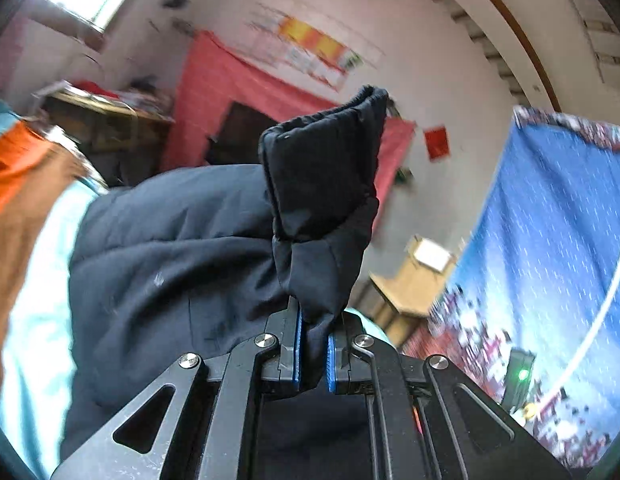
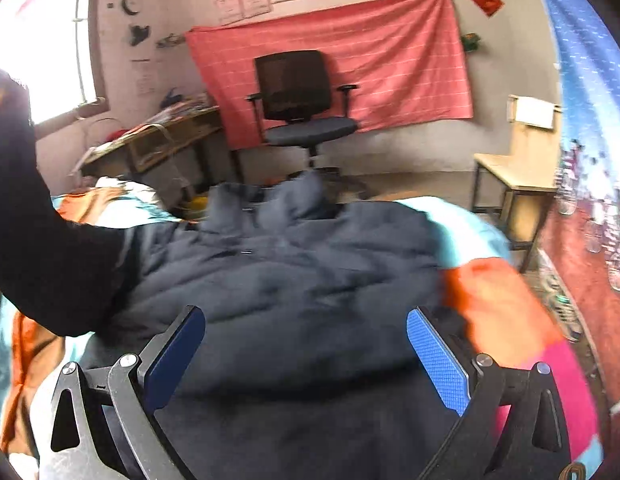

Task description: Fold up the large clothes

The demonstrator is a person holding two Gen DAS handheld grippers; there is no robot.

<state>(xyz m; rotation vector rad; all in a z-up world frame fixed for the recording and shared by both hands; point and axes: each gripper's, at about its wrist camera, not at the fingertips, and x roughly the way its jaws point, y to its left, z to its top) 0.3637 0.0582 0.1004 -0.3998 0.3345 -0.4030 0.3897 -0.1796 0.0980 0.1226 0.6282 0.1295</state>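
Observation:
A dark navy padded jacket [image 2: 293, 280] lies spread on a bed with a teal, orange and pink cover [image 2: 502, 304]. My left gripper [image 1: 314, 350] is shut on the jacket's sleeve cuff [image 1: 326, 168], which stands up above the blue pads and is lifted off the bed. In the right wrist view that raised sleeve [image 2: 33, 216] crosses the left side. My right gripper [image 2: 305, 356] is open and empty, just above the near part of the jacket, its blue pads [image 2: 438, 360] wide apart.
Beyond the bed stand a black office chair [image 2: 301, 100], a cluttered desk [image 2: 157, 140] by the window, and a wooden chair [image 2: 518, 168] at right. A red cloth [image 2: 390, 48] hangs on the wall. A blue patterned curtain [image 2: 590, 92] hangs at far right.

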